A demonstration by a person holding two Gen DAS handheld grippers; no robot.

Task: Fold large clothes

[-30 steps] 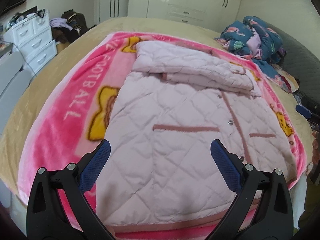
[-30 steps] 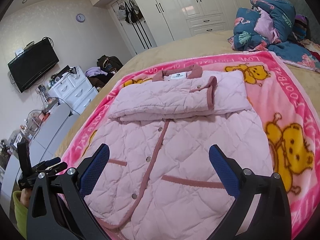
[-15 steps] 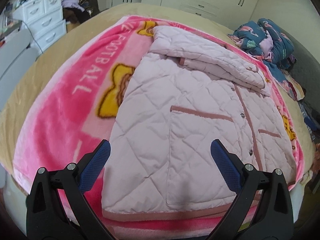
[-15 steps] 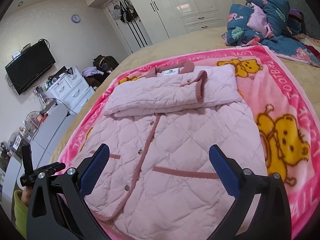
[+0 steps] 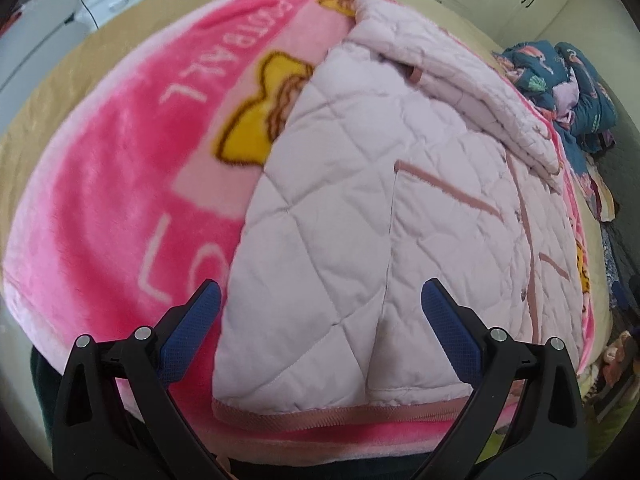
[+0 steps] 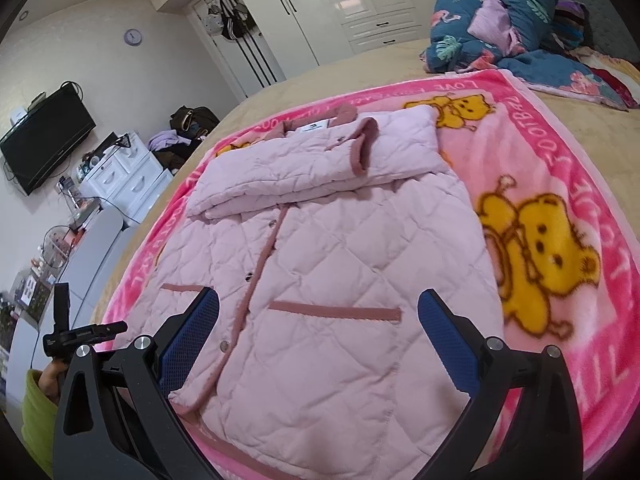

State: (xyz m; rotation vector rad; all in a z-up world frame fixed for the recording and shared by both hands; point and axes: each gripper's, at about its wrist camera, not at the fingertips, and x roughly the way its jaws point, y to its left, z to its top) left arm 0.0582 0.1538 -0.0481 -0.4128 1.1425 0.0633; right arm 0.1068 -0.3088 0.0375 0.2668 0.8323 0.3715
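- Centrally, a pale pink quilted jacket [image 6: 320,280] lies front-up and flat on a bright pink bear-print fleece blanket [image 6: 560,184], which is spread over a bed with a tan cover [image 6: 360,72].
- Both sleeves of the jacket are folded across its chest in a stacked band just below the collar [image 6: 348,114]; the dusty-rose cuff [image 6: 362,148] of the top sleeve curls upward.
- The jacket's snap placket [image 6: 256,268] runs down its middle, with a dusty-rose pocket welt [image 6: 334,309] on either side of it.
- The left gripper [image 5: 320,320] stands wide open with nothing between its blue pads [image 5: 450,334]; it sits low over the jacket's hem corner, the jaws straddling the side edge and the rose-trimmed hem [image 5: 340,414]. Whether it touches the fabric cannot be told.
- The right gripper [image 6: 318,328] is likewise spread wide and empty, above the jacket's lower front near the pocket welt.
- Beyond the jacket's collar end, at the far side of the bed, lies a heap of dark blue flamingo-print bedding [image 6: 504,28].
- Off the jacket's side, beyond the bed, stand a white drawer unit [image 6: 124,176] and a wall-mounted television [image 6: 44,140].
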